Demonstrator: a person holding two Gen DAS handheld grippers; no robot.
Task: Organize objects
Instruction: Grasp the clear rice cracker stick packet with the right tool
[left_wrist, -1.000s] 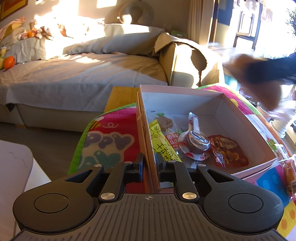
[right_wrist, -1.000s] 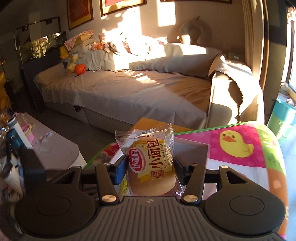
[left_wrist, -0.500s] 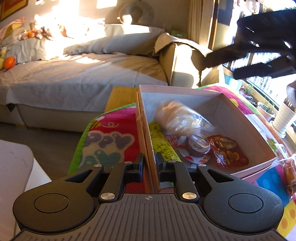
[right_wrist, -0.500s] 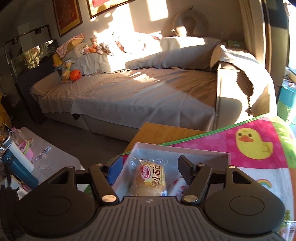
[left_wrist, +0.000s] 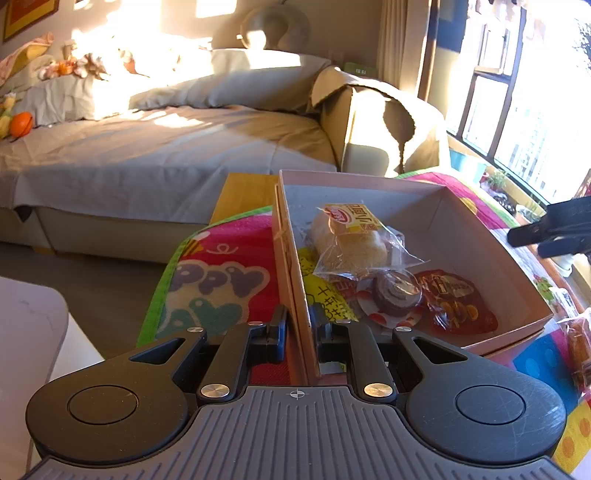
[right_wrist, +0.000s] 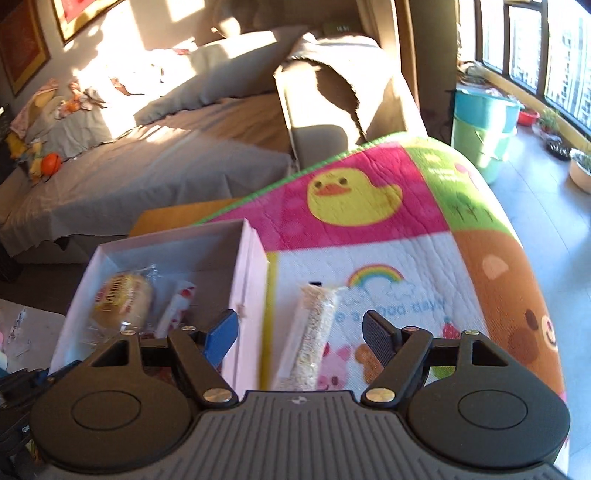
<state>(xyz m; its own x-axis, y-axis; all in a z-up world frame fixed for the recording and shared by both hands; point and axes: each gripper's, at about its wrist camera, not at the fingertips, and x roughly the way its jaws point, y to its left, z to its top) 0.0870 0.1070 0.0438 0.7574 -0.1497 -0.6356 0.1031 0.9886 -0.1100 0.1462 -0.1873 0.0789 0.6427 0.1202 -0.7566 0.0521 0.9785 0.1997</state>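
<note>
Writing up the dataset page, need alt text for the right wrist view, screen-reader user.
The right gripper, jaws opening and pressing nothing, hangs over a long clear-wrapped snack bar lying on a cartoon play mat just right of an open pink box. The box holds a wrapped bread roll and other snacks; a sunlit sofa fills the background.

- A home living room: a long sofa draped in a grey cloth cover, with a large grey cushion at its back.
- Soft toys and an orange ball lie at the sofa's far end.
- Framed pictures hang on the wall.
- A bright children's cartoon mat with a yellow duck covers the desk.
- Tall windows stand over potted plants.
</note>
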